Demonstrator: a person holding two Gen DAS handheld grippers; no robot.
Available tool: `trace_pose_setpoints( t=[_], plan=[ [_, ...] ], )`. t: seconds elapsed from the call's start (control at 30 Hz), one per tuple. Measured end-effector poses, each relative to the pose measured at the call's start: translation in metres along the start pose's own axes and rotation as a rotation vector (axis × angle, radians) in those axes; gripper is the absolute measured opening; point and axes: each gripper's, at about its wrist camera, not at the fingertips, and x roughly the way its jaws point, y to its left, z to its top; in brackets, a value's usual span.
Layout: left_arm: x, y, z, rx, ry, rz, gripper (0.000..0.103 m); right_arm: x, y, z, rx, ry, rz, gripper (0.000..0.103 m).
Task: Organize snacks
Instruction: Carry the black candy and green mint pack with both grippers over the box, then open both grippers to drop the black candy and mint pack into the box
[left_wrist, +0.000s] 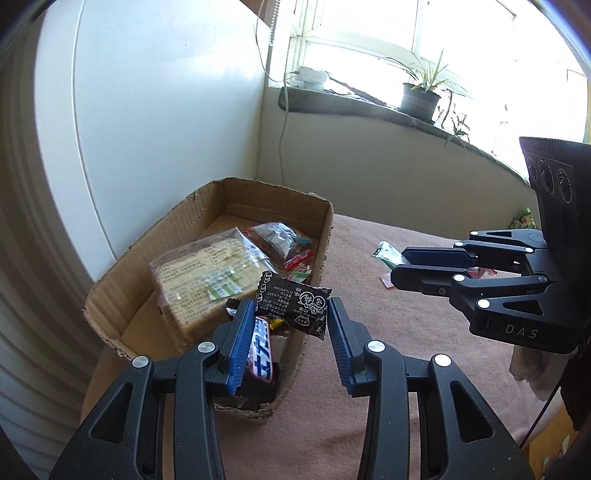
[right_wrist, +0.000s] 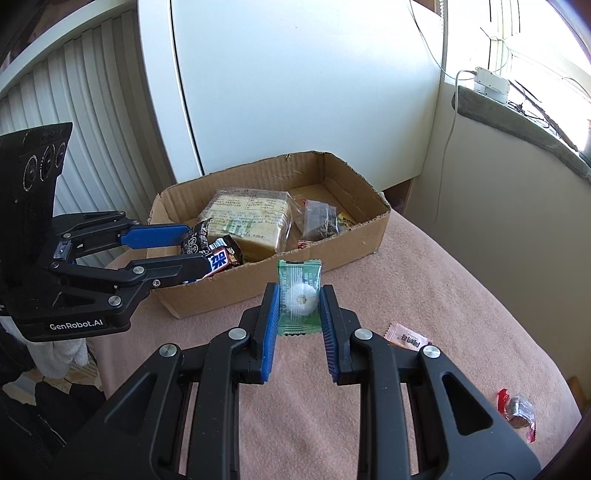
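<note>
From the left wrist view, the left gripper (left_wrist: 291, 321) hangs over the near corner of the cardboard box (left_wrist: 325, 229). A dark brown packet (left_wrist: 293, 304) sits between its blue pads, but there is a gap at the left pad, so the jaws look slack rather than clenched; the packet seems to be let go or about to drop. Just below lies a blue-and-white candy bar (left_wrist: 262, 350), and deeper in the box a big cracker pack (left_wrist: 207, 280) and a few small wrapped sweets (left_wrist: 291, 251). Off to the right of the box, the right gripper (left_wrist: 397, 269) hovers over the pink cloth (left_wrist: 388, 332).

From the right wrist view, the right gripper is clamped on a clear green candy wrapper (right_wrist: 299, 295) with a white ring sweet inside, held upright just in front of the box's near wall. The left gripper (right_wrist: 197, 247) reaches in at the box's left end.

I'd judge the job well along: most snacks are boxed. Left out on the cloth, to the right of the box, are a pink sachet (right_wrist: 408, 336) and a red-ended wrapped sweet (right_wrist: 517, 411), plus the candy in hand.
</note>
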Motion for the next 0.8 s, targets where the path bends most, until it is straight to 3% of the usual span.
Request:
trace_pose_setpoints(
  t=[0.43,0.8],
  plan=[
    [-0.011,0.057,0.001,-0.070,-0.020,0.078,0.039,0.037,0.022,0.037,-0.001,-0.004,0.026,0.023],
    [-0.008,0.072,0.005,-0.102,-0.024,0.094,0.039,0.062,0.027,0.051,0.003,0.025,0.020,0.023]
  ],
)
